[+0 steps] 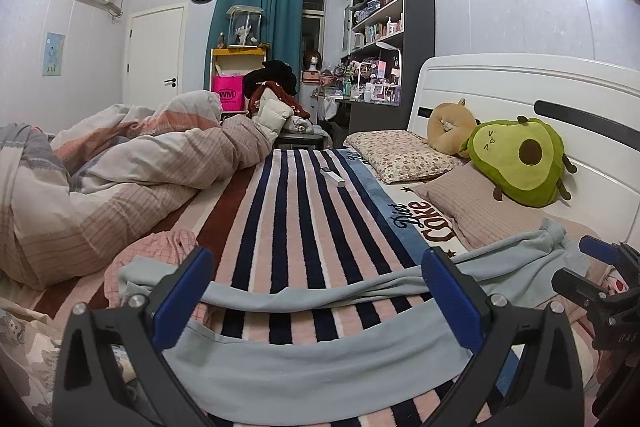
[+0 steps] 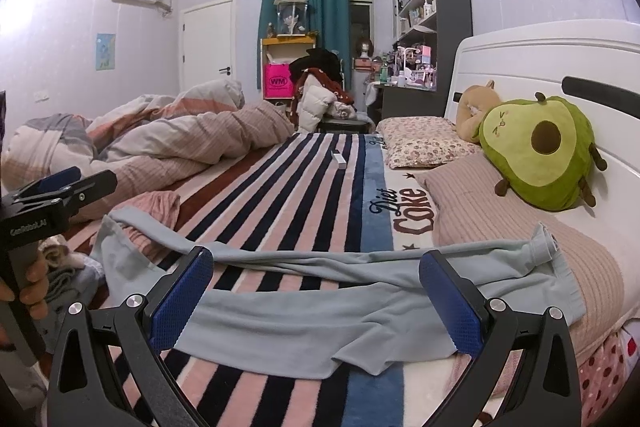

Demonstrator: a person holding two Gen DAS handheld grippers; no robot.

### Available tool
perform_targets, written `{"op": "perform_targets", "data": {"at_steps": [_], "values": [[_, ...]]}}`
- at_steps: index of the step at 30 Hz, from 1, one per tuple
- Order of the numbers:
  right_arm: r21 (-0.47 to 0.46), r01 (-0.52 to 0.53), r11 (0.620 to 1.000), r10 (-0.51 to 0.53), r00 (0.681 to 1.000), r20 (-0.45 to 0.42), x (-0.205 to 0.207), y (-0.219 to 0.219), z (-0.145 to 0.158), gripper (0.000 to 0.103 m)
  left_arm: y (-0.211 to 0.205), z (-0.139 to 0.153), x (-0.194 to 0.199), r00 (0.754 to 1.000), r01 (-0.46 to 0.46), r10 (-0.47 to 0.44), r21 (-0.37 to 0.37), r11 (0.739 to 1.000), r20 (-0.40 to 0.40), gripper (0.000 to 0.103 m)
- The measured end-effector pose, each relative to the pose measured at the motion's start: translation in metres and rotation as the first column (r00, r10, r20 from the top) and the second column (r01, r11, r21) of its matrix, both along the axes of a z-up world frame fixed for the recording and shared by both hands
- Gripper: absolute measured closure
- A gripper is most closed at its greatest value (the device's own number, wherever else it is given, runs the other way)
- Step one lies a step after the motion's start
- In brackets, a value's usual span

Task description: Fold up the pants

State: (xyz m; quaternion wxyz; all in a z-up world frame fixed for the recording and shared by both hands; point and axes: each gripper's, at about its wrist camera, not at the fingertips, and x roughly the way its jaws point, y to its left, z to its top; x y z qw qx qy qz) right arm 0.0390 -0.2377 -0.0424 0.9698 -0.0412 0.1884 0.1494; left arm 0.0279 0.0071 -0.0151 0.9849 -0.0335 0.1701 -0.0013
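Observation:
Light blue-grey pants point(image 1: 320, 371) lie spread sideways across the striped blanket point(image 1: 292, 219). One leg point(image 1: 320, 293) stretches as a band across the left wrist view, the other lies nearer the camera. My left gripper point(image 1: 318, 255) is open just above them, with the cloth between its blue pads point(image 1: 182, 295) but not pinched. In the right wrist view the pants point(image 2: 320, 311) lie with the waistband point(image 2: 550, 247) at the right on a pillow. My right gripper point(image 2: 316, 257) is open over them, holding nothing. A hand point(image 2: 34, 287) holds the left gripper's handle at the left edge.
A bunched quilt point(image 1: 120, 167) fills the bed's left side, with a pink checked garment point(image 1: 168, 247) beside it. Pillows point(image 1: 400, 155), an avocado plush point(image 1: 520, 163) and the white headboard point(image 1: 520, 83) are on the right. A small white box point(image 1: 332, 177) lies mid-blanket.

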Motion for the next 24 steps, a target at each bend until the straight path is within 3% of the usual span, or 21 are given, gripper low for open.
{"op": "perform_targets", "data": {"at_steps": [24], "values": [[0.020,-0.004,1.000,0.004,1.000,0.005,0.0043,-0.0021,-0.0045,0.000,0.0057,-0.0003,-0.0010,1.000,-0.006,0.006,0.006,1.000,0.000,0.001]]}}
